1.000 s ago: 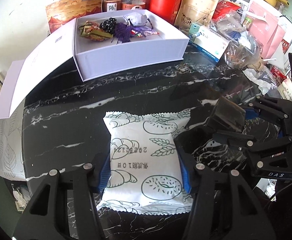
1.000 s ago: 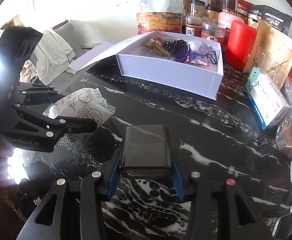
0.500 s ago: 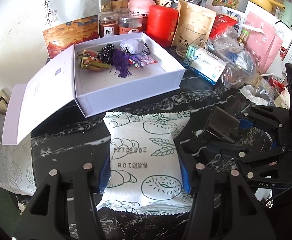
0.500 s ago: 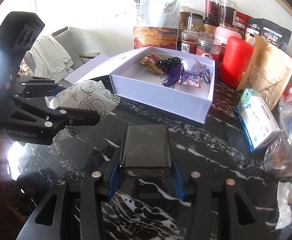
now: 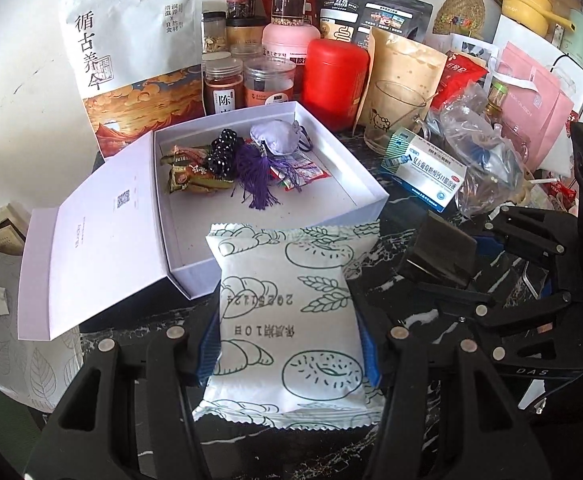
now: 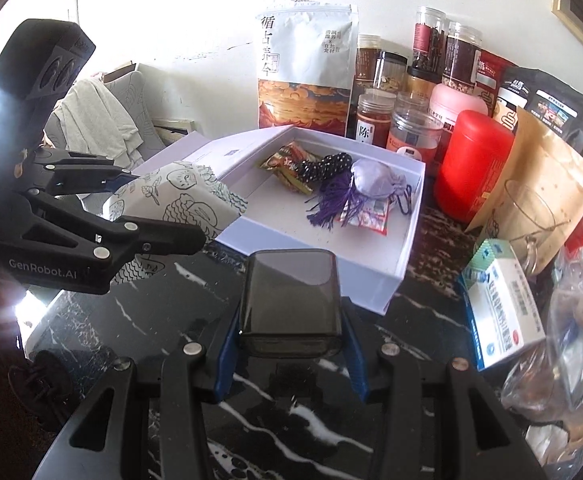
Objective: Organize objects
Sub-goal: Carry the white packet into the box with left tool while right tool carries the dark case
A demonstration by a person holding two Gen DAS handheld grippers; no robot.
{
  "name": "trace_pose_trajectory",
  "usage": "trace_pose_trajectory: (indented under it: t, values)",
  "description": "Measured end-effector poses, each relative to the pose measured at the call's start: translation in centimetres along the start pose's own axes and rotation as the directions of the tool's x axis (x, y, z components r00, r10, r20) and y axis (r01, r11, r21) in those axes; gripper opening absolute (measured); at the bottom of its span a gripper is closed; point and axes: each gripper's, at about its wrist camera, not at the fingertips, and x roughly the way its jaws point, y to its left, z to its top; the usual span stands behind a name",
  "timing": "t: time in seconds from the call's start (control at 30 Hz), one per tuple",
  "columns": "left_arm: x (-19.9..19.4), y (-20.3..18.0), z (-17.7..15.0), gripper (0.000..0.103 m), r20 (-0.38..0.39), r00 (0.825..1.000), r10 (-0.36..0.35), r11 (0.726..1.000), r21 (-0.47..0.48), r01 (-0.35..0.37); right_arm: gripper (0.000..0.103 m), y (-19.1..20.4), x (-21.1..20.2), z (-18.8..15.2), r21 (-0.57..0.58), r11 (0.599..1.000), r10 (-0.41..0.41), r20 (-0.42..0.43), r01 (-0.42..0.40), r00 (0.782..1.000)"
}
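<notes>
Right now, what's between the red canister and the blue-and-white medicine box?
In the left wrist view, a clear glass mug stands between the red canister and the medicine box.

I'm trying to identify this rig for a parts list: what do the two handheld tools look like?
Both are matte black plastic with open triangular linkage arms, silver rivets at the pivots and blue pads lining the fingers. The left tool carries white "GenRobot.AI" lettering and a bulky black housing; the right tool shows "DAS" on its side. No cables, hands or sleeves are visible.

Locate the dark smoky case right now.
The dark case is clamped in the right gripper, above the marble table, near the white box.
</notes>
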Motion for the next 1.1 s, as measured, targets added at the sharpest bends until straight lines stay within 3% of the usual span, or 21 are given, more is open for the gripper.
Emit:
trace_pose_trajectory:
  t: [0.47, 0.67, 1.1]
  values:
    - [3.7, 2.7, 5.8, 0.053, 0.020, 1.000, 0.022, 1.000, 0.002, -0.022, 0.046, -3.5, 3.6, 4.9, -0.001, 1.000, -0.008, 0.021, 0.008, 1.000]
    - [5.5, 4.4, 8.3, 0.053, 0.030, 0.999, -0.015, 1.000, -0.011, 0.015, 0.046, -4.9, 5.2, 6.8, 0.009, 1.000, 0.002, 0.040, -0.003, 0.999]
    - [8.3, 7.1, 14.3, 0.053, 0.090, 0.995, 0.047, 0.999, -0.009, -0.046, 0.046, -8.0, 8.1, 11.3, -0.008, 0.999, -0.031, 0.089, 0.032, 0.996]
